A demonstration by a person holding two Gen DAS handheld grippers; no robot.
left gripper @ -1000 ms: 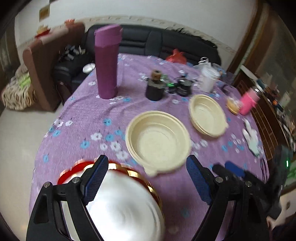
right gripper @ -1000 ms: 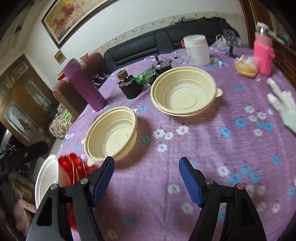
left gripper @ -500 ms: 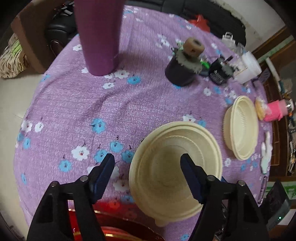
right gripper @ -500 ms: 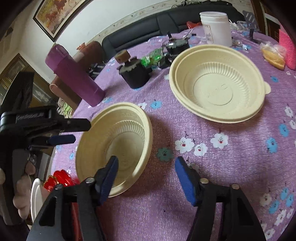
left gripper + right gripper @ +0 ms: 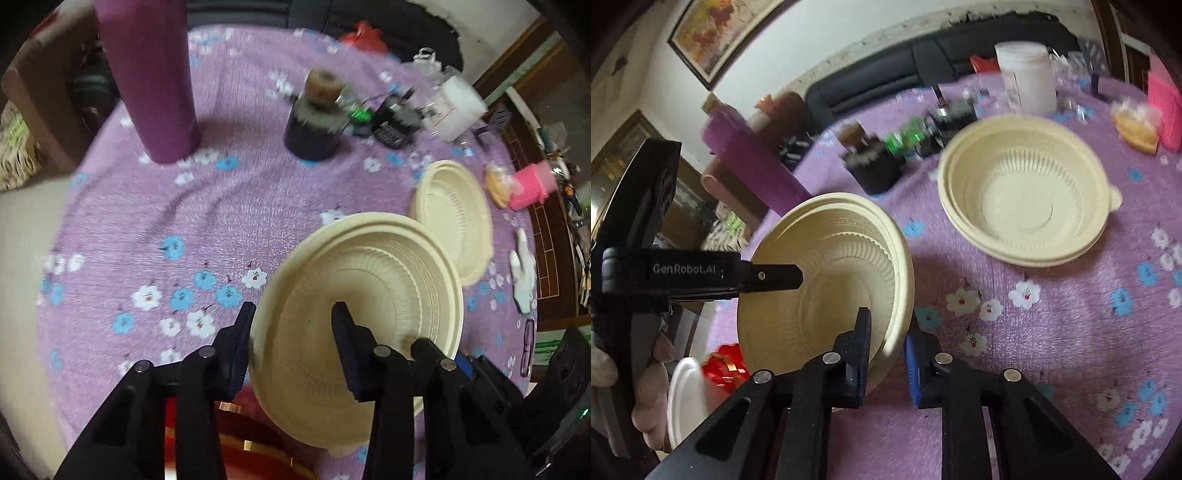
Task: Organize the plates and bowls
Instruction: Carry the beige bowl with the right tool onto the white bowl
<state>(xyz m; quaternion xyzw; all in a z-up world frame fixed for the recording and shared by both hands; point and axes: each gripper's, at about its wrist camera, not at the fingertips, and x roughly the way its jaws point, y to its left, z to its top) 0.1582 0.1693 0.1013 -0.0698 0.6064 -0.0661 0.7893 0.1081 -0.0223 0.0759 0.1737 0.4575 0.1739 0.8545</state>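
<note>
A ribbed cream bowl [image 5: 369, 277] [image 5: 831, 266] is tipped up off the purple flowered tablecloth [image 5: 147, 221]. My left gripper [image 5: 293, 332] straddles its left rim, one finger outside and one inside, jaws closing on the wall. My right gripper [image 5: 888, 354] straddles the opposite rim the same way, jaws closing, pads against the wall. In the right wrist view one of the left gripper's fingers [image 5: 775, 277] reaches over the far rim. A second cream bowl [image 5: 454, 221] [image 5: 1019, 199] sits flat further right.
A red plate with a gold rim [image 5: 258, 443] [image 5: 724, 369] and a white plate [image 5: 683, 398] lie under the near edge. A purple flask [image 5: 147, 81], black jar [image 5: 314, 125], white tub [image 5: 1027, 81], pink cup [image 5: 532, 188] and white glove [image 5: 524, 269] stand around.
Both grippers came forward over the near cream bowl and their jaws narrowed from wide open onto opposite sides of its rim. The bowl now sits tipped up.
</note>
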